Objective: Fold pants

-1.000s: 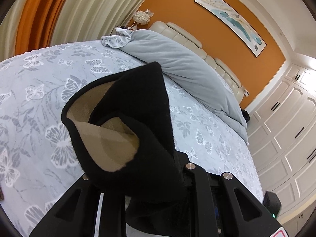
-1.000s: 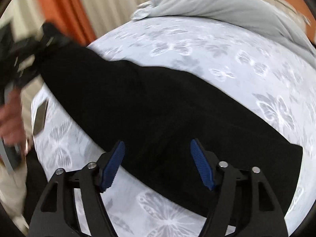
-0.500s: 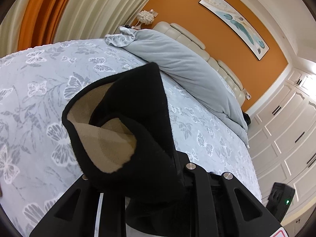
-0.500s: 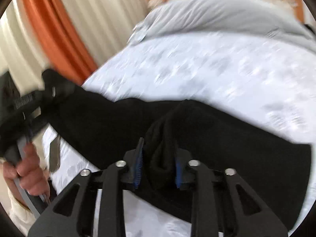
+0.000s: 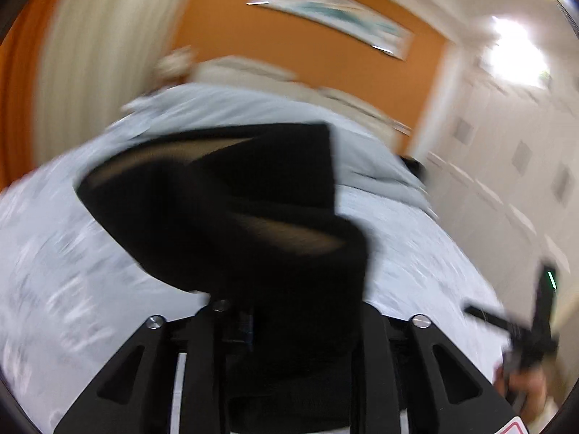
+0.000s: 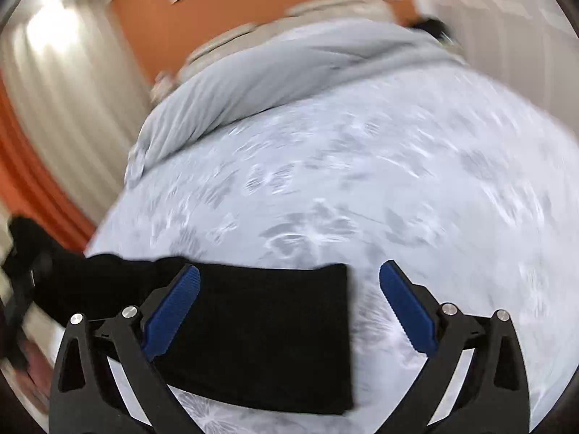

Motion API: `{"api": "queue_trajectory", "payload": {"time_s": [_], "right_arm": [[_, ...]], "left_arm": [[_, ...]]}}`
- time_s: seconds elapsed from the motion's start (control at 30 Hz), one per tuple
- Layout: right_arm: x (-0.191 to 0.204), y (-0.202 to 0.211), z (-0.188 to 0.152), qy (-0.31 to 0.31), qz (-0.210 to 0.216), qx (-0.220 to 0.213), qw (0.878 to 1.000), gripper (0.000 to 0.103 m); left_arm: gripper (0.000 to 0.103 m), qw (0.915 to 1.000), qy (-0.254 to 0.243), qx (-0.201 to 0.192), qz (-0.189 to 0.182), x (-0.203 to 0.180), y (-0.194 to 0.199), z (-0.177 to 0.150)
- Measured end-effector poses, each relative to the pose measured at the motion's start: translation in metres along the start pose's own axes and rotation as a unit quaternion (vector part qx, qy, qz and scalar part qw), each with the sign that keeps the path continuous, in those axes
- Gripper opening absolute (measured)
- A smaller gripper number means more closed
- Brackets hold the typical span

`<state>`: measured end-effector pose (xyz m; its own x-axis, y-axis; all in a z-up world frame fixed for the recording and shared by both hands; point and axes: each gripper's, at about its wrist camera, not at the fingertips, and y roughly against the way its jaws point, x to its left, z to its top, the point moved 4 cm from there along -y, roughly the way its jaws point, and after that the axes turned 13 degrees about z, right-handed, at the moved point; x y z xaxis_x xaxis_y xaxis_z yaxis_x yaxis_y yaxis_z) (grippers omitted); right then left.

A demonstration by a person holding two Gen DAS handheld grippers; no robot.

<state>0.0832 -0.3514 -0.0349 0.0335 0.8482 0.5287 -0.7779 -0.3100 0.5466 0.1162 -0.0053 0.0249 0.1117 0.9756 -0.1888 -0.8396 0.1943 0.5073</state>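
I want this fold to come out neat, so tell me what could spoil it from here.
1. The left gripper has the black pants bunched between its jaws, which are opening; the cloth may slip out.
2. The right gripper is opening with nothing clamped, so the laid end could drag across the bedspread.

Heavily motion-blurred in both views, smearing the bedspread [image 6: 362, 181] pattern and orange wall [image 5: 253, 36]. Bright, even indoor light, blown-out ceiling glare [image 5: 517, 58] at upper right. Strong fisheye curvature, dark vignette at corners.
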Motion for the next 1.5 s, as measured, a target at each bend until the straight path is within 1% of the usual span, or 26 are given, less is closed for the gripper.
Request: {"api": "queue_trajectory", "payload": {"time_s": [0.03,0.07,0.1,0.13,0.17,0.2,0.23,0.27,0.33,0.4,0.5,0.57,0.63,0.73,0.83,0.87,0.9,0.93,1.03,1.1,1.2,1.3,1.37,1.43,1.47,1.5], "right_arm": [[-0.010,0.007,-0.003,-0.011,-0.003,0.001,1.000,0.098],[-0.020,0.013,-0.007,-0.016,-0.010,0.007,1.000,0.098],[-0.027,0.015,-0.008,-0.017,-0.015,0.013,1.000,0.098],[-0.030,0.019,-0.014,-0.018,-0.018,0.017,1.000,0.098],[-0.032,0.021,-0.017,-0.019,-0.013,0.023,0.999,0.098],[-0.032,0.018,-0.018,-0.017,-0.003,0.030,0.999,0.098],[-0.028,0.016,-0.022,-0.012,0.003,0.039,0.999,0.098],[-0.021,0.013,-0.032,-0.002,0.014,0.054,0.998,0.098],[-0.009,-0.004,-0.045,0.014,0.033,0.093,0.995,0.098],[0.000,-0.025,-0.061,0.014,0.050,0.126,0.991,0.098],[0.019,-0.064,-0.084,0.016,0.069,0.178,0.981,0.098],[0.030,-0.087,-0.097,0.041,0.053,0.202,0.977,0.097],[0.041,-0.106,-0.107,0.072,0.030,0.210,0.975,0.097],[0.057,-0.111,-0.112,0.102,0.020,0.217,0.971,0.097],[0.069,-0.091,-0.103,0.147,0.014,0.185,0.972,0.097],[0.069,-0.086,-0.100,0.155,0.013,0.178,0.972,0.091],[0.068,-0.080,-0.096,0.161,0.010,0.174,0.971,0.078],[0.063,-0.073,-0.093,0.166,0.003,0.171,0.971,0.076],[0.052,-0.066,-0.087,0.176,-0.009,0.169,0.970,0.075],[0.045,-0.063,-0.086,0.195,-0.011,0.172,0.966,0.075],[0.043,-0.056,-0.088,0.249,-0.005,0.178,0.952,0.075],[0.043,-0.053,-0.096,0.306,0.029,0.185,0.934,0.075],[0.040,-0.049,-0.099,0.332,0.049,0.186,0.923,0.075],[0.035,-0.047,-0.099,0.341,0.058,0.190,0.919,0.075],[0.034,-0.048,-0.098,0.343,0.065,0.193,0.917,0.075],[0.033,-0.048,-0.099,0.347,0.070,0.196,0.915,0.075]], "left_arm": [[0.046,0.9995,-0.025,0.004,-0.020,-0.028,0.003,-0.008],[0.075,0.9970,-0.055,0.022,-0.050,-0.060,0.001,-0.025],[0.088,0.9938,-0.080,0.042,-0.066,-0.083,-0.004,-0.043],[0.088,0.9905,-0.103,0.059,-0.069,-0.098,-0.010,-0.061],[0.087,0.9861,-0.137,0.075,-0.057,-0.111,-0.016,-0.082],[0.087,0.9826,-0.162,0.080,-0.044,-0.116,-0.017,-0.096],[0.087,0.9808,-0.174,0.079,-0.039,-0.117,-0.015,-0.103],[0.087,0.9806,-0.175,0.075,-0.046,-0.113,-0.008,-0.107],[0.088,0.9840,-0.155,0.066,-0.059,-0.099,0.004,-0.102],[0.090,0.9912,-0.110,0.055,-0.050,-0.075,0.011,-0.089],[0.091,0.9966,-0.057,0.058,-0.017,-0.045,0.003,-0.074],[0.091,0.9973,-0.037,0.062,0.014,-0.029,-0.006,-0.066],[0.091,0.9970,-0.038,0.058,0.036,-0.021,-0.009,-0.060],[0.091,0.9918,-0.072,0.037,0.099,-0.010,-0.012,-0.056],[0.091,0.9903,-0.068,0.044,0.114,0.003,-0.020,-0.052],[0.091,0.9901,-0.063,0.049,0.116,0.008,-0.022,-0.051],[0.091,0.9894,-0.059,0.056,0.121,0.013,-0.025,-0.050],[0.091,0.9891,-0.056,0.059,0.123,0.016,-0.024,-0.049],[0.091,0.9883,-0.055,0.066,0.126,0.020,-0.027,-0.048],[0.091,0.9881,-0.060,0.064,0.126,0.018,-0.028,-0.049],[0.091,0.9865,-0.074,0.068,0.130,0.011,-0.030,-0.058],[0.091,0.9847,-0.090,0.078,0.127,0.002,-0.033,-0.067],[0.091,0.9847,-0.108,0.085,0.107,-0.010,-0.033,-0.075],[0.091,0.9841,-0.140,0.089,0.062,-0.028,-0.029,-0.085],[0.091,0.9803,-0.174,0.087,0.032,-0.043,-0.025,-0.095],[0.091,0.9742,-0.208,0.086,0.013,-0.056,-0.022,-0.106]]}}
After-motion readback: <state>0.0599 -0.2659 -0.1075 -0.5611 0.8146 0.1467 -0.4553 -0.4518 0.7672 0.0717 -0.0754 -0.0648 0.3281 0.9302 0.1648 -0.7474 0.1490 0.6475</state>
